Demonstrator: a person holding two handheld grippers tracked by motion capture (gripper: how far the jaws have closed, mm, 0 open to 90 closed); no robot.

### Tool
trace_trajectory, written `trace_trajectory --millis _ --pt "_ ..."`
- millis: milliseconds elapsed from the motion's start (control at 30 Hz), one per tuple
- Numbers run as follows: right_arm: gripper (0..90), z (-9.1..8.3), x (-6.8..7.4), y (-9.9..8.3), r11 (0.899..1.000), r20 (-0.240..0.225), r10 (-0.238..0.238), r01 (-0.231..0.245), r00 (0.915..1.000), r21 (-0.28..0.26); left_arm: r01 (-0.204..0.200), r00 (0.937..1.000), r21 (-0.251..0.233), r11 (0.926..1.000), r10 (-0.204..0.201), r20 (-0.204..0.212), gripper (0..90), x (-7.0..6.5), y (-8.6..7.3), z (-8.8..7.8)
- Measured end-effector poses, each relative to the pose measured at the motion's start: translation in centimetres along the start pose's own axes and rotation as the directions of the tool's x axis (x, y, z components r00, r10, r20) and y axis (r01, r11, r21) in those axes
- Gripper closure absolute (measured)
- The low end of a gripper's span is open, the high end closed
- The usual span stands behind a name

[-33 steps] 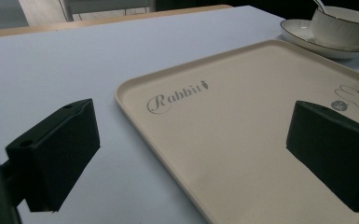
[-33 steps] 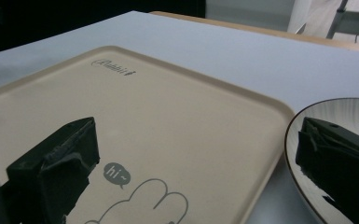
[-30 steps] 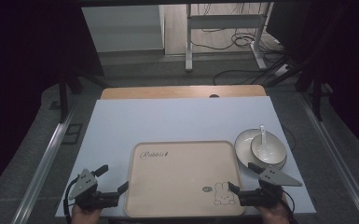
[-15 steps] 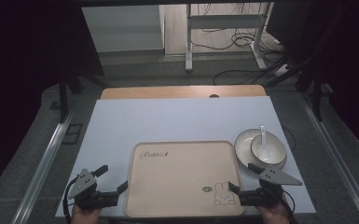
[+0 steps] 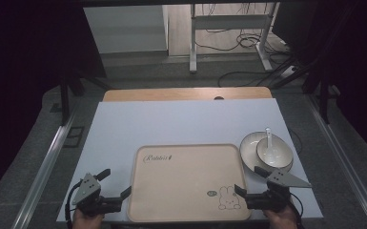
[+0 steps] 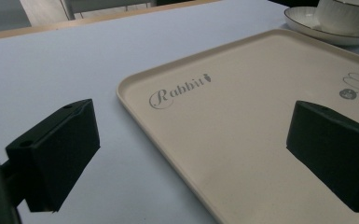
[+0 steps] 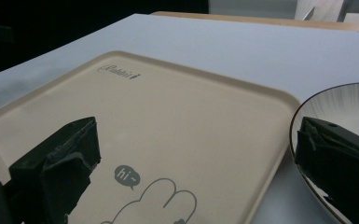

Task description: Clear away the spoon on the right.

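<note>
A beige tray [image 5: 186,176] printed with "Rabbit" and a rabbit drawing lies at the table's front centre, with nothing on it. At its left front corner my left gripper [image 5: 116,182] stands open, and in the left gripper view [image 6: 191,126] the tray's left edge [image 6: 135,112] runs between its jaws. My right gripper [image 5: 250,180] is open at the tray's right front corner; in the right gripper view [image 7: 196,149] its jaws straddle the tray's right rim [image 7: 270,154]. Neither holds anything.
A white bowl [image 5: 274,151] with a spoon [image 5: 268,136] sits on a dark-rimmed plate [image 5: 246,148] just right of the tray, close behind my right gripper. The white tabletop [image 5: 181,121] stretches back to a wooden strip [image 5: 186,94]. Cables lie on the floor beyond.
</note>
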State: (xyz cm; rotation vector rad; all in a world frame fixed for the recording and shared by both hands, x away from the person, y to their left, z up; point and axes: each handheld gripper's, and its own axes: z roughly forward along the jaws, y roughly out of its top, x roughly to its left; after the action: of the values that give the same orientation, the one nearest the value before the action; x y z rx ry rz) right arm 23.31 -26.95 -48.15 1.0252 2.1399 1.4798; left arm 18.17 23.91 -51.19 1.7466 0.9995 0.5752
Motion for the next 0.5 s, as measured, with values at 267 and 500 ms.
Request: trace_trajectory --millis 267,500 --pt "0.2 -0.2 -0.1 0.8 1.0 0.032 -0.004 0.004 0.9995 0.021 0.01 0.9999 0.0 0.9999 -0.01 0.003 2.9 -0.4 0.1 -0.3" --pt "0.2 -0.5 -0.6 1.3 0.999 0.05 0.042 -0.043 0.9979 0.028 0.054 0.9981 0.012 0.9985 -0.054 0.028 3.5 -0.2 0.0 -0.5"
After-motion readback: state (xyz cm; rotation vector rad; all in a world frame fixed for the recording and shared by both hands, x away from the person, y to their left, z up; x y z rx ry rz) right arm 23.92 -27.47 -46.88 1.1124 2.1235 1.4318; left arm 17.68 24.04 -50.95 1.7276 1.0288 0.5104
